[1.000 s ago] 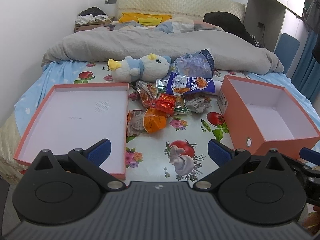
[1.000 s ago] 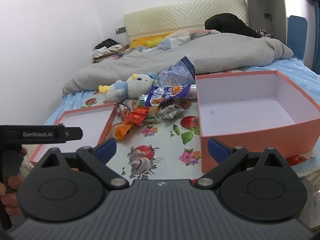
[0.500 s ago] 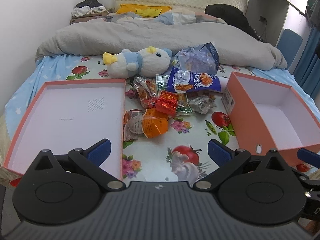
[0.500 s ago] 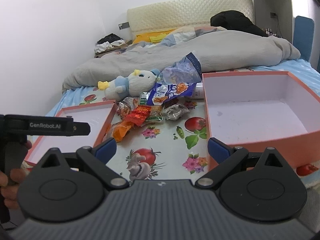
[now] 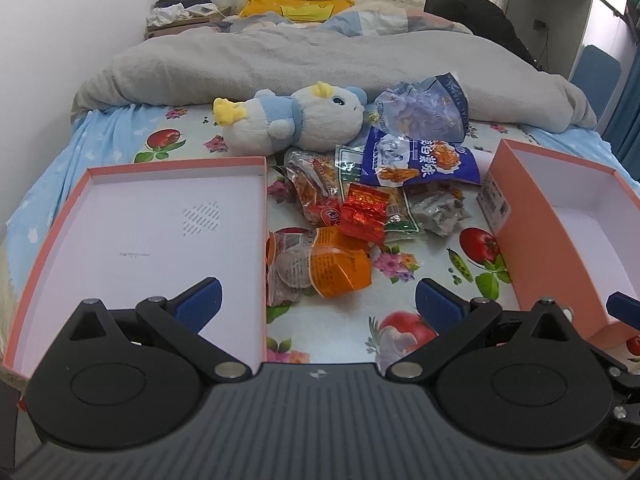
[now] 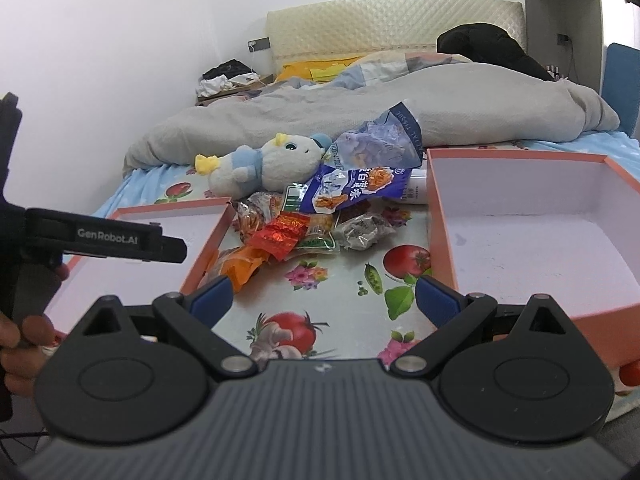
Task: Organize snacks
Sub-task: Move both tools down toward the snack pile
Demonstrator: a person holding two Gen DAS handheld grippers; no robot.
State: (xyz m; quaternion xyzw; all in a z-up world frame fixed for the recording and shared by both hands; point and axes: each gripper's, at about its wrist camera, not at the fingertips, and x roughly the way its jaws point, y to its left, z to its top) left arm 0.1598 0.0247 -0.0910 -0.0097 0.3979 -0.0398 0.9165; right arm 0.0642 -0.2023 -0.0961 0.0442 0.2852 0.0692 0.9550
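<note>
A fruit-print cloth [image 5: 400, 292] covered the foot of a bed. The snack packets [image 5: 352, 220] lay heaped at the cloth's middle, between a shallow box lid [image 5: 80, 208] and a deeper box [image 5: 532, 240]. The left gripper [image 5: 318, 300] and right gripper [image 6: 322, 296] hovered near the cloth's front edge, both spread wide and holding nothing.

hand-held gripper [image 6: 324, 300] | black ribbed body | blue fingertips [image 6: 211, 295] | silver screws
</note>
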